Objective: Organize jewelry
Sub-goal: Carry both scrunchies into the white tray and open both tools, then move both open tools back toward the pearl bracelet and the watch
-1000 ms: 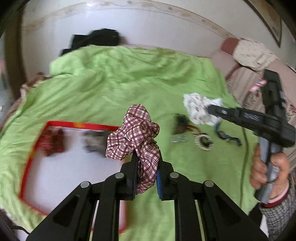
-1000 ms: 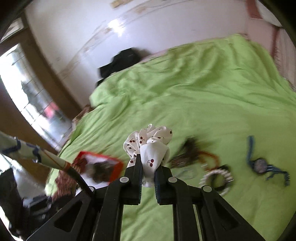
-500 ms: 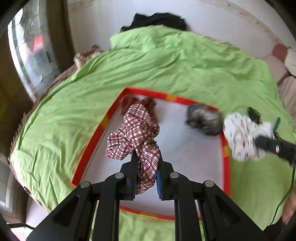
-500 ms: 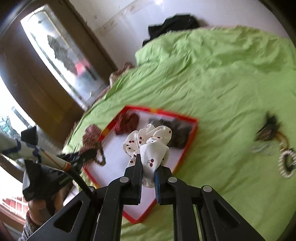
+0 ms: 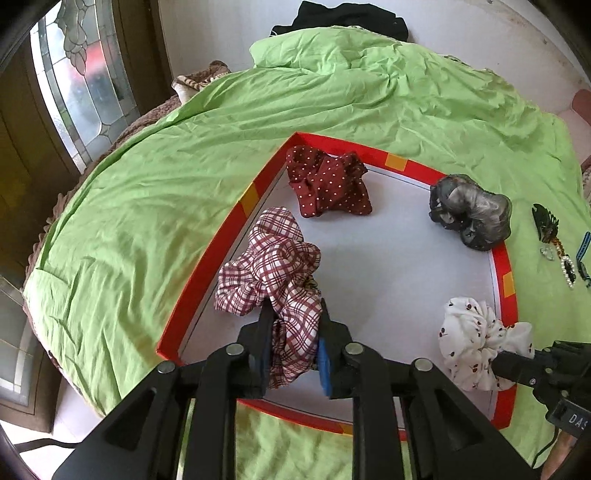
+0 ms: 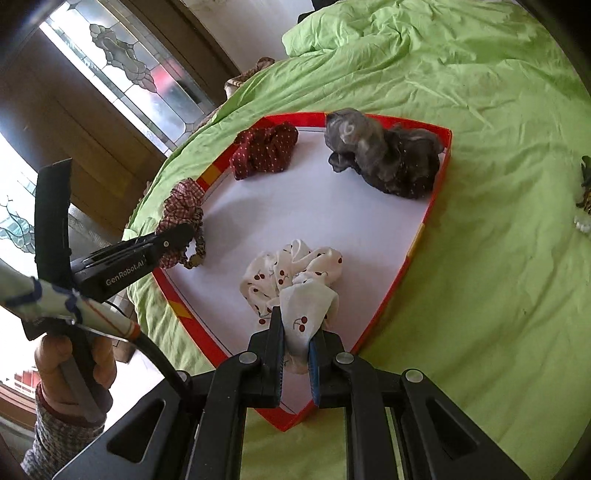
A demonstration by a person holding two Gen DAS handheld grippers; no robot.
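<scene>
A red-rimmed white tray (image 5: 207,288) (image 6: 406,254) lies on the green bedspread. My left gripper (image 5: 291,314) is shut on a red plaid scrunchie (image 5: 269,266), which rests low over the tray's left side; it also shows in the right wrist view (image 6: 184,210). My right gripper (image 6: 297,328) is shut on a white cherry-print scrunchie (image 6: 291,273), low over the tray's near right part; it also shows in the left wrist view (image 5: 476,339). A dark red dotted scrunchie (image 5: 328,184) (image 6: 264,151) and a grey-black scrunchie (image 5: 469,214) (image 6: 380,151) lie in the tray's far part.
Small jewelry pieces (image 5: 554,243) lie on the bedspread (image 5: 332,92) right of the tray; one shows at the right edge of the right wrist view (image 6: 583,192). A dark garment (image 5: 351,18) lies at the far end of the bed. A stained-glass window (image 5: 74,74) stands left.
Both grippers swung left from the loose jewelry to the tray and lowered, each carrying its scrunchie. The scrunchies now sit low over the tray floor.
</scene>
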